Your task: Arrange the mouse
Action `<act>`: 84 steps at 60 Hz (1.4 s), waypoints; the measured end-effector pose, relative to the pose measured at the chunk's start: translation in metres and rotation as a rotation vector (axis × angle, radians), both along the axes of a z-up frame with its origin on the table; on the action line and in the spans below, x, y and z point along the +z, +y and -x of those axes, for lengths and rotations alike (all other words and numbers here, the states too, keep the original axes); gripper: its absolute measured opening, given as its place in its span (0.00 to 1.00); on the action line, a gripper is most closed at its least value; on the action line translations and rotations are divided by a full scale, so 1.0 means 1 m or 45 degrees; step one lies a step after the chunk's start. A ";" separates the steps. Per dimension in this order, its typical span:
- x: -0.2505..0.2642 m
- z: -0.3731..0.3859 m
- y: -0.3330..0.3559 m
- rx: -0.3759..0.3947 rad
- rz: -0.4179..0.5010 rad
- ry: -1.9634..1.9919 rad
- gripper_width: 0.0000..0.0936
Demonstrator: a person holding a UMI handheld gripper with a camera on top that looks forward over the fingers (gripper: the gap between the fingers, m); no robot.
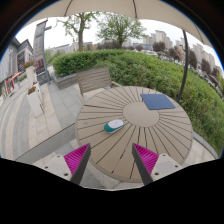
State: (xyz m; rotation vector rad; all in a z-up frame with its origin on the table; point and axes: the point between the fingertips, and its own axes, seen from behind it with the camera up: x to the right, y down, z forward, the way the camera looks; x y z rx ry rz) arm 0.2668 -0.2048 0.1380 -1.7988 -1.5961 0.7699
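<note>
A small teal and white mouse (114, 125) lies on a round wooden slatted table (150, 130), left of the table's middle. A dark blue square mouse mat (157, 101) lies flat at the far right part of the table. My gripper (111, 160) is well short of the mouse, above the table's near edge. Its two fingers stand wide apart with nothing between them. The magenta pads (76, 157) show on their inner faces.
A wooden bench (94, 80) stands behind the table. A paved walkway (25, 120) runs along the left. A green hedge (150, 65) and grass lie behind, with trees and buildings far off. A thin pole (186, 62) rises at the right.
</note>
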 end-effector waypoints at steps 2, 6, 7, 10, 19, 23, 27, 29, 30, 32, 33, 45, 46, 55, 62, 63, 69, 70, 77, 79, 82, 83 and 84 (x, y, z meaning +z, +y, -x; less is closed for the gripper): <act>-0.006 0.010 -0.003 -0.012 -0.006 0.020 0.91; -0.022 0.030 -0.012 -0.019 -0.016 0.059 0.91; -0.027 0.035 -0.013 -0.019 -0.019 0.068 0.92; -0.042 0.050 -0.016 -0.025 -0.036 0.094 0.92; -0.084 0.091 -0.016 -0.060 -0.003 0.120 0.92; -0.099 0.109 -0.011 -0.078 -0.003 0.118 0.91; -0.111 0.126 -0.006 -0.101 -0.013 0.128 0.92; -0.115 0.135 -0.005 -0.106 -0.013 0.130 0.92; -0.118 0.139 -0.004 -0.108 -0.013 0.130 0.92; -0.125 0.147 -0.002 -0.111 -0.014 0.130 0.92; -0.128 0.151 -0.002 -0.112 -0.016 0.127 0.92; -0.143 0.187 0.004 -0.114 -0.017 0.105 0.92; -0.144 0.191 0.004 -0.113 -0.014 0.105 0.92; -0.142 0.219 0.005 -0.115 0.017 0.100 0.92; -0.146 0.242 0.004 -0.078 0.011 0.079 0.92; -0.146 0.244 0.004 -0.075 0.012 0.075 0.92; -0.150 0.256 0.003 -0.044 0.007 0.064 0.92; -0.149 0.258 0.003 -0.042 0.002 0.065 0.91; -0.151 0.265 0.002 -0.021 0.004 0.066 0.91; -0.152 0.265 0.002 -0.016 0.005 0.065 0.91; -0.152 0.265 0.005 -0.013 -0.006 0.066 0.89; -0.152 0.265 0.005 -0.011 -0.008 0.068 0.88; -0.152 0.265 0.004 -0.010 -0.010 0.070 0.88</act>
